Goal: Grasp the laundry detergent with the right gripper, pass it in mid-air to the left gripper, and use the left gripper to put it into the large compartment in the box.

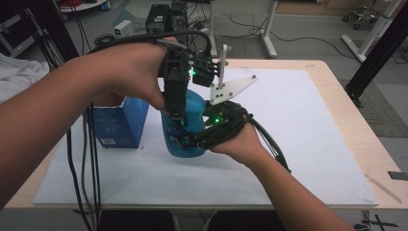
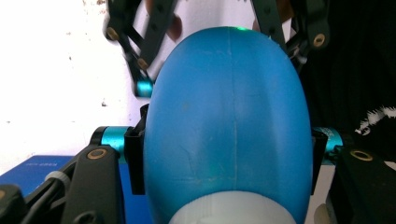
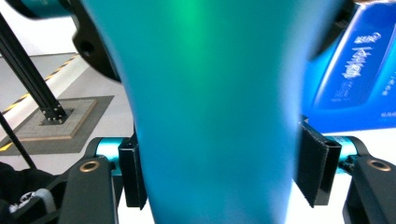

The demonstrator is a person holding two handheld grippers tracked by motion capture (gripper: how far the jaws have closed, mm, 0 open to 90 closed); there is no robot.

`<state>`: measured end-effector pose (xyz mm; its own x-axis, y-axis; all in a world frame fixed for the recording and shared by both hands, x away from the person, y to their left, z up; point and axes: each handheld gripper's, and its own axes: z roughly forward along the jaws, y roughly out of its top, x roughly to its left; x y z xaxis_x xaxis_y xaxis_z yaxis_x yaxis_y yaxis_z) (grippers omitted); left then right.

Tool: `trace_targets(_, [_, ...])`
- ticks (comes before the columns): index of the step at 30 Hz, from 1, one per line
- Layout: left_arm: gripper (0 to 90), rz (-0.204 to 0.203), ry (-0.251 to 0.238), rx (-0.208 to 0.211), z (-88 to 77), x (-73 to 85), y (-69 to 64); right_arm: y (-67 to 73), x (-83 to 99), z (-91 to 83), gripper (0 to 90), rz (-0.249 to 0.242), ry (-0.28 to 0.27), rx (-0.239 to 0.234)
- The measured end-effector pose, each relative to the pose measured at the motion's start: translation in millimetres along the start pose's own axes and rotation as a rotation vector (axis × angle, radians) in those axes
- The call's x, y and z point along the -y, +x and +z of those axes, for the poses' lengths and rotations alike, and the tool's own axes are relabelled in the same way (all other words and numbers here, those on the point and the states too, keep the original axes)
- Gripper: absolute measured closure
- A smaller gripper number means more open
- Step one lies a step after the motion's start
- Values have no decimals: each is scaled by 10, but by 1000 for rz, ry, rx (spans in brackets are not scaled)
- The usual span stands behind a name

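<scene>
Left hand-held gripper (image 2: pixel 227 149): we see both pads pressed on the blue bottle (image 2: pixel 228 126).
Right hand-held gripper (image 3: pixel 227 170): around the bottle; left pad touches, right pad slightly apart.

Right gripper view, contents:

1. Blue bottle (image 3: pixel 215 107): smooth teal-blue plastic body, upright, close to the lens and blurred; green light reflected near its top.
2. Right hand-held gripper (image 3: pixel 219 175): two black pads flanking the bottle; the left pad lies against its side, while a thin gap shows at the right pad (image 3: pixel 314 168). Teal fittings and brass pivots sit behind each pad.
3. Blue box (image 3: pixel 359 79): upper right, behind the bottle, with white lettering too blurred to read.
4. White counter (image 3: pixel 70 163): pale surface beneath.
5. Black frame post (image 3: pixel 32 79): at left, standing on a grey floor mat edged with yellow-black tape.
</scene>
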<state>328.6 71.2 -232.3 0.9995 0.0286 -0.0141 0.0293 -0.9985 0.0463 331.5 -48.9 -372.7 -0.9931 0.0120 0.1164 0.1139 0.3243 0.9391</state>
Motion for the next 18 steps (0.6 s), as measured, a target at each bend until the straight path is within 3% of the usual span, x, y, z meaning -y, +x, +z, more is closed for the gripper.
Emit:
trace_targets(3, [389,-14,-3,-4,-22,25,23,-17,21,-74,236,15,11,0])
trace_targets(7, [389,-43,2,-9,-60,89,69,5,3,-200,202,8,33,4])
trace_targets(8, [388,-50,1,-11,-73,105,81,9,-8,-233,148,2,43,16])
trace_targets(11, [388,-79,6,-14,-123,147,111,-15,-28,-340,122,-1,73,63])
trace_targets(14, [388,-105,11,-17,-179,183,142,-56,-37,-447,21,19,113,105])
trace_targets(18, [388,-150,8,-13,-258,241,193,-94,-79,-591,9,11,177,138])
